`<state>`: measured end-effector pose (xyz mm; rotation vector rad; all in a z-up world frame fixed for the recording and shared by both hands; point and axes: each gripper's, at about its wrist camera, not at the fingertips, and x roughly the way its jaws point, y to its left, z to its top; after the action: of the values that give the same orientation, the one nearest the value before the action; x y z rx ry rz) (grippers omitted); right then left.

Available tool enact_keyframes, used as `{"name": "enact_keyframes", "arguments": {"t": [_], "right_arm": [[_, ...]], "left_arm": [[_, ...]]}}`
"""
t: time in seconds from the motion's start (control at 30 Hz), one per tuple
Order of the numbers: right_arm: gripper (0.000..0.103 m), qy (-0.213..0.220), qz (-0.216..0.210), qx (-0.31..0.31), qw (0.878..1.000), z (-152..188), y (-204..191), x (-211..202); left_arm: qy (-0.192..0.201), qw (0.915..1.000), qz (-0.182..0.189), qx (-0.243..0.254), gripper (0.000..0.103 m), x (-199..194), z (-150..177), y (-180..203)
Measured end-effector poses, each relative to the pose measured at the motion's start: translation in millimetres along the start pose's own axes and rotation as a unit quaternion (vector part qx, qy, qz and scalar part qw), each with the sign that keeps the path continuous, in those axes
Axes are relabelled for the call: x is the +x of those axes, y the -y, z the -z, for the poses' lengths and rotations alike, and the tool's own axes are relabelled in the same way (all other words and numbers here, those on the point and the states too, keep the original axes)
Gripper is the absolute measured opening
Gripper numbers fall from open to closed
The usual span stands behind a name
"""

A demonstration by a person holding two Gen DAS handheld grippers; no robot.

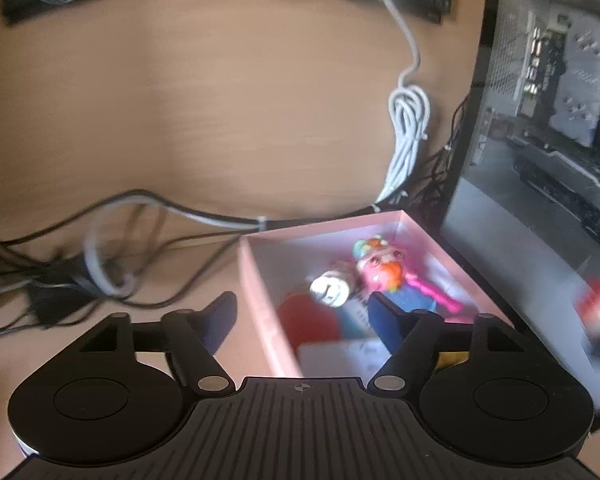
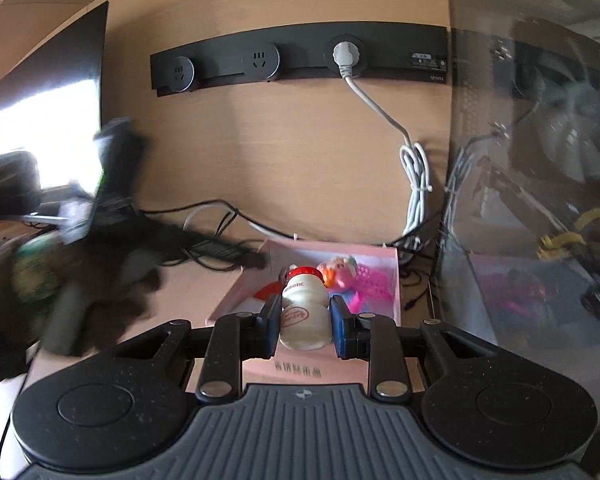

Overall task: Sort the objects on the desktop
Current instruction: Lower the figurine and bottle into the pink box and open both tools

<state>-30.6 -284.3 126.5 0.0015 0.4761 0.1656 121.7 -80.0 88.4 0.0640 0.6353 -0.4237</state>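
Small white drink bottle point(image 2: 303, 312) with a red cap sits pinched between the right gripper point(image 2: 305, 326) pads, lower centre, before a pink box point(image 1: 260, 300). Left gripper point(image 1: 306, 316) open, empty, straddling the box's wall.

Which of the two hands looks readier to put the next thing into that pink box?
The right. The right gripper is shut on the small white bottle, right at the pink box. The left gripper is open with nothing gripped, so it would probably need to fetch something first.
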Motion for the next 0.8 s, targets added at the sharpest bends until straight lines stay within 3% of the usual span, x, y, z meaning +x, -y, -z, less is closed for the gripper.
{"name": "enact_keyframes", "arguments": {"t": [0.17,0.27,0.5,0.57,0.67,0.73,0.8], "right_arm": [[0.025,-0.017,0.025,0.019,0.999,-27.8,-3.7,54.4],[0.025,-0.061,0.032,0.036,0.997,-31.8,-3.4,96.5],[0.025,-0.137,0.095,0.043,0.985,0.4,0.2,167.8],[0.027,-0.136,0.108,0.046,0.984,9.6,1.5,170.2],[0.035,-0.117,0.111,0.05,0.986,13.3,2.7,153.2],[0.047,-0.093,0.096,0.055,0.99,8.3,0.5,127.0],[0.073,-0.065,0.071,0.05,0.994,5.1,-5.6,91.4]], "left_arm": [[0.02,0.9996,-0.019,-0.003,0.086,-46.6,27.1,-13.3],[0.022,0.9995,-0.023,-0.005,0.091,-63.3,43.6,-18.5],[-0.008,0.9989,-0.036,-0.031,0.095,-76.7,92.0,-33.3],[-0.02,0.9984,-0.041,-0.035,0.095,-76.6,103.2,-34.9],[-0.027,0.9974,-0.055,-0.036,0.096,-82.3,115.6,-37.0],[-0.025,0.9969,-0.066,-0.035,0.098,-88.6,120.9,-36.1],[-0.014,0.9966,-0.075,-0.03,0.101,-94.6,126.3,-32.2]]}}
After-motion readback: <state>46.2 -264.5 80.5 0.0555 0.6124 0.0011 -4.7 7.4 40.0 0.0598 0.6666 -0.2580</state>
